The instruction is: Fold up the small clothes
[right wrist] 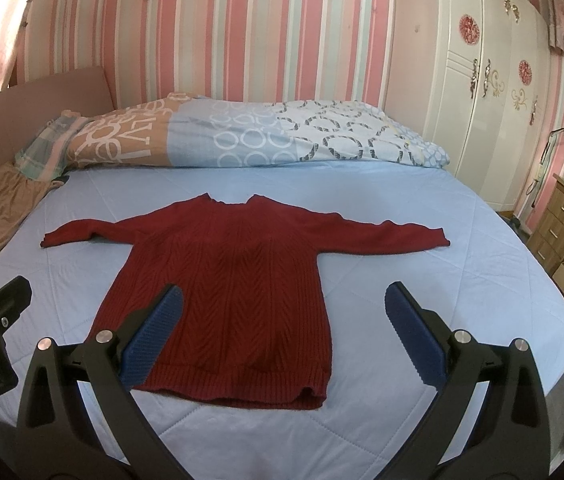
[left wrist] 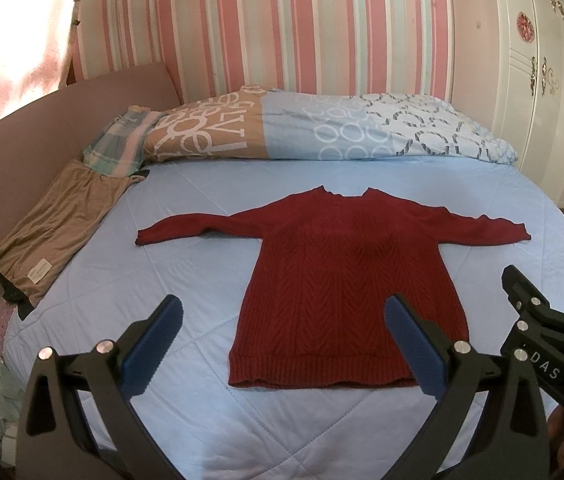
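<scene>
Dark red cable knit is what the sweater (left wrist: 346, 280) is made of, and it is laid flat on the pale blue bed (left wrist: 185, 240), hem toward the cameras and neck toward the rolled duvet (left wrist: 322, 128). Its long axis runs from hem to neck, away from both tools, with the sleeves spread crosswise.

The left hand-held gripper (left wrist: 282, 344) is held above the sweater's left hem corner, its fingers spread wide and nothing between them. The right hand-held gripper (right wrist: 282, 332) is held above the sweater's right hem corner, likewise spread wide and empty.

Each sleeve is judged nearer to the tool on its own side. No container is seen; a tan garment (left wrist: 57, 232) lies well left of the sweater, at the bed's edge.
</scene>
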Tool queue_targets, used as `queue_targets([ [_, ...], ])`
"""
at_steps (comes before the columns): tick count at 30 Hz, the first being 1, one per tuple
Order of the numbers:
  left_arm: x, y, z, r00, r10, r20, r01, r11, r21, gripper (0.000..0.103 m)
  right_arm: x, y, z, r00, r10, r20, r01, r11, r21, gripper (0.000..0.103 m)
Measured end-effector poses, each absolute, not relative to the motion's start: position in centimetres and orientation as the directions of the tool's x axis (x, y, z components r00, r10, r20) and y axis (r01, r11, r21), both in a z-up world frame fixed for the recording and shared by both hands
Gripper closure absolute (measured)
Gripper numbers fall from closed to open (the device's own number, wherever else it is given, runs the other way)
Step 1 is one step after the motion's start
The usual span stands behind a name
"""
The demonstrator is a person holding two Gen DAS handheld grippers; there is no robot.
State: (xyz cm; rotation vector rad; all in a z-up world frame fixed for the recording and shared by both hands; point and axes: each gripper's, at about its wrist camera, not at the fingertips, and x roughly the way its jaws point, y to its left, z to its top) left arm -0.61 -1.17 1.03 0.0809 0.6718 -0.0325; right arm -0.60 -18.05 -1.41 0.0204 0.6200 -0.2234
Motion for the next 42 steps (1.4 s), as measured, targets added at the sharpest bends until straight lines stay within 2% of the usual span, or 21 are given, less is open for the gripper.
queue_targets([
  [42, -0.72, -0.94, 0.43, 0.781, -0.003, -0.625, 0.056, 0.996, 0.065, 0.002, -0.29, -17.96, -1.36, 0.786, -0.204, -0.584, 0.213, 0.976, -0.054, 0.003],
])
